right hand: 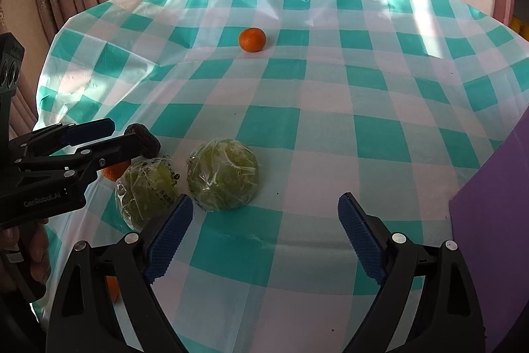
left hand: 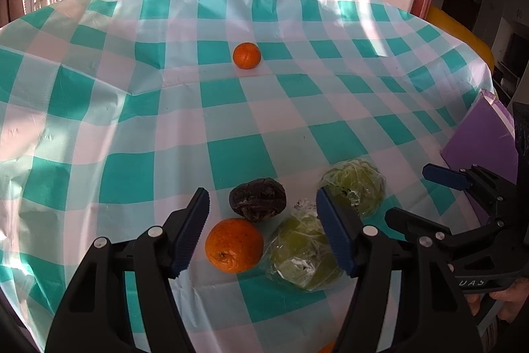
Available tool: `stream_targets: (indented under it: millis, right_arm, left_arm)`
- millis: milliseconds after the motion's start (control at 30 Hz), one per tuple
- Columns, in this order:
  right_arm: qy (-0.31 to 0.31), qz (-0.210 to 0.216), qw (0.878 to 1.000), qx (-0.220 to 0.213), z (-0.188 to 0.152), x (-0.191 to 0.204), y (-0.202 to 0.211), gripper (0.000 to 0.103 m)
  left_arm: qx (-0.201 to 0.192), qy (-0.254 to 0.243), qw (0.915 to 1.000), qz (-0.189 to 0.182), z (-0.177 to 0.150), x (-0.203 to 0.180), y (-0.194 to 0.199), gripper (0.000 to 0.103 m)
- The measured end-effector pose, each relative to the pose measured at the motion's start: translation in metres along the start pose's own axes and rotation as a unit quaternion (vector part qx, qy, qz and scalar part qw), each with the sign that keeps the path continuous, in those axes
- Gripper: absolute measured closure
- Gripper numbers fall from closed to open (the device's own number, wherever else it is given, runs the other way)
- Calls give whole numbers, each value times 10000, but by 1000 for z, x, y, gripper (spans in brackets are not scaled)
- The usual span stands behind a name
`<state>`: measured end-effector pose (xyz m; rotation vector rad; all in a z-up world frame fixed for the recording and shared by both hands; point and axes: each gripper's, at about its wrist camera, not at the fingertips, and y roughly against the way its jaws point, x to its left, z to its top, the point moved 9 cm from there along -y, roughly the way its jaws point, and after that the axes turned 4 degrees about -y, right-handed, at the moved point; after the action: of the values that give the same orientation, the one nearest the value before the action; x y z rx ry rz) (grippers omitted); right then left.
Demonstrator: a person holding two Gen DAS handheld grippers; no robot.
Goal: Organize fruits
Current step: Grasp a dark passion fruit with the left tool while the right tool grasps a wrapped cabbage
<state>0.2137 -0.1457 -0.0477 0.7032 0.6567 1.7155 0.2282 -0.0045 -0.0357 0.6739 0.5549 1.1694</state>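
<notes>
My left gripper (left hand: 261,230) is open above a near cluster of fruit: an orange (left hand: 234,245), a dark wrinkled fruit (left hand: 258,199) and two green fruits in clear wrap (left hand: 302,257) (left hand: 355,184). A small orange (left hand: 246,55) lies alone farther back. My right gripper (right hand: 266,237) is open and empty over the cloth, right of the wrapped green fruits (right hand: 223,174) (right hand: 145,192). It also shows in the left wrist view (left hand: 420,191). The left gripper (right hand: 112,138) shows in the right wrist view, half hiding the dark fruit (right hand: 145,139) and the near orange (right hand: 114,171).
The round table wears a teal and white checked cloth (left hand: 231,108). A purple box (left hand: 482,141) stands at the right edge, also in the right wrist view (right hand: 496,220). Another orange (right hand: 112,286) peeks by my right gripper's left finger. Curtains and a window are behind.
</notes>
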Motion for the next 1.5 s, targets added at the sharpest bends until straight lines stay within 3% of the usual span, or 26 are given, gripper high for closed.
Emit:
stream_targets:
  millis: [433,867,1233,1500]
  right_arm:
    - [174,104,9997,123,3,11,-21,16]
    - [360,159,9987,324,7,22,-36,17]
    - [570,181,9980,227,5,30,-35,46]
    - [514,137,9984,203,6,28,-34,48]
  left_arm:
    - [146,-114,9998,-33,-2,0,-17,58]
    - [108,-75,9999,-36,-2,7,-25,59]
    - [-59,169,9997,-164,-3,20,-21,63]
    - [-396,654,9970,83,2,51,-8,63]
